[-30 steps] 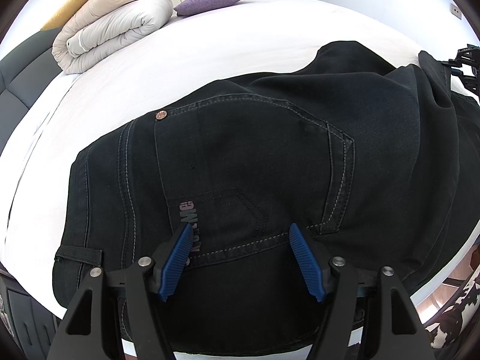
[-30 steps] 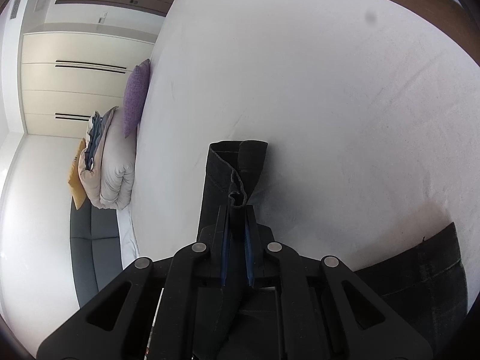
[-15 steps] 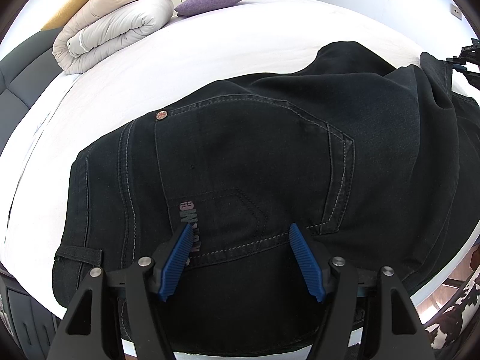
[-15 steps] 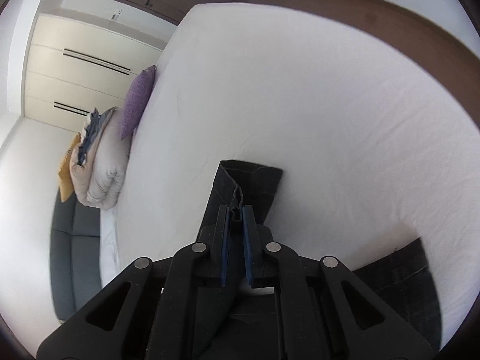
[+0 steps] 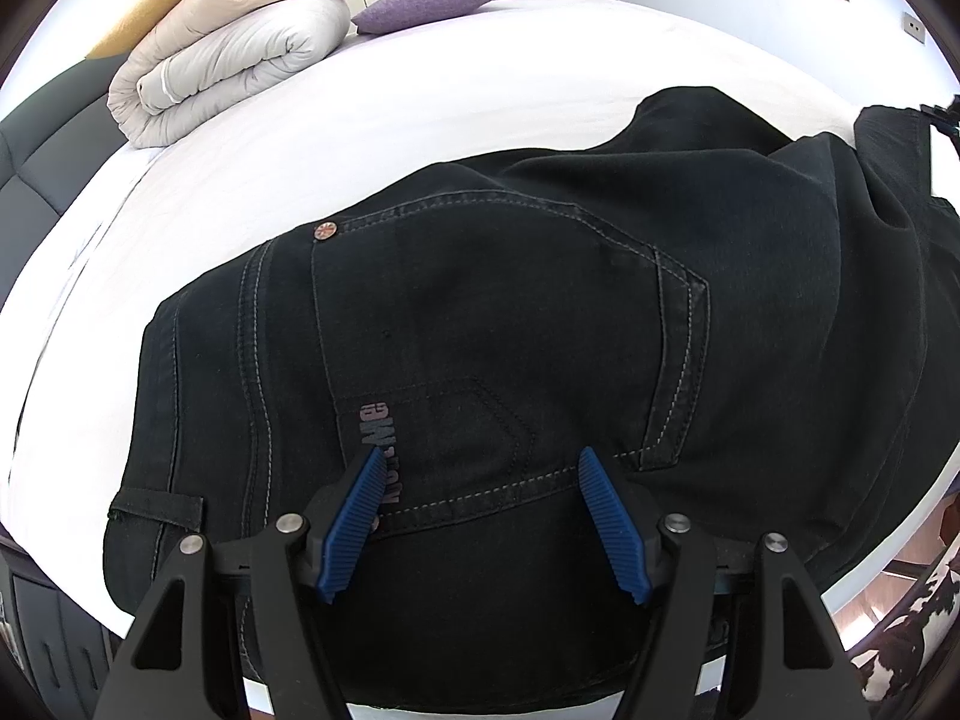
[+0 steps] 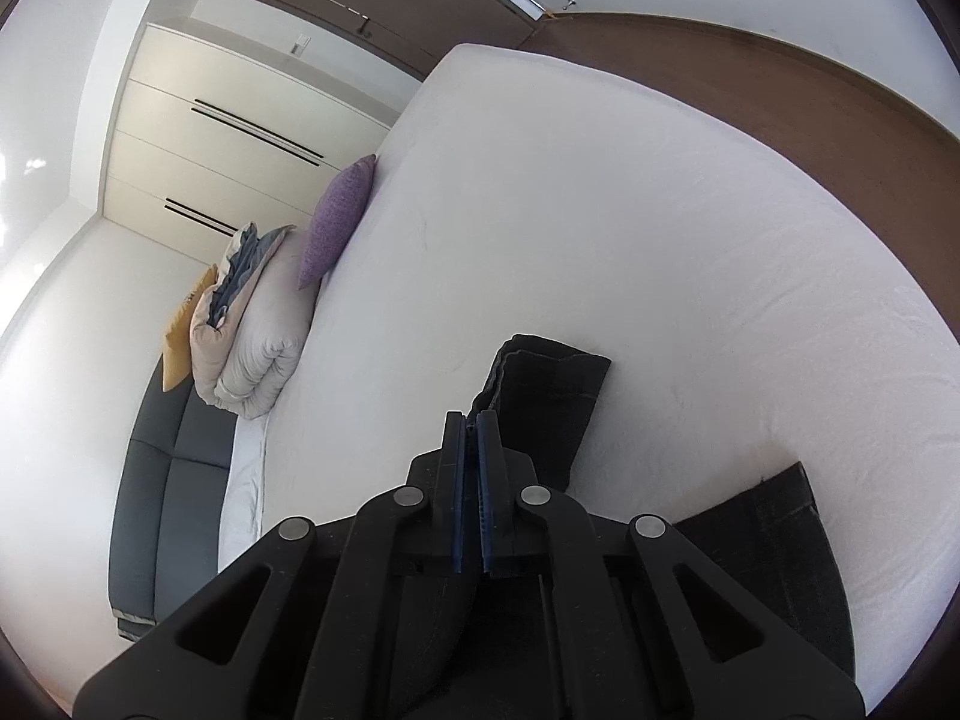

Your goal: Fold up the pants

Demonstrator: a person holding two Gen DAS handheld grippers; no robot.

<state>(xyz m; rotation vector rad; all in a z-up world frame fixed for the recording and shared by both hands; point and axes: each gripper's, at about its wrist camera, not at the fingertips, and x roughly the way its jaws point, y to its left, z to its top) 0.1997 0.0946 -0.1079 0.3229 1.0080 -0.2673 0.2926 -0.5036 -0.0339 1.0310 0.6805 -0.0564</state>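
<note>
Right tongs [image 6: 471,420] lifted farther, clenched on black pants [image 5: 516,324] hem, left tongs [image 5: 480,480] unmoved, released

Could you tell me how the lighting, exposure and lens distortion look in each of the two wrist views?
Left wrist view: bright daylight nearly blows out the white bed, while the black pants stay dark, only stitching legible; fisheye bows the mattress edge. Right wrist view: softer, even light; the pant leg reads sharply, and the wardrobe lines curve.
</note>
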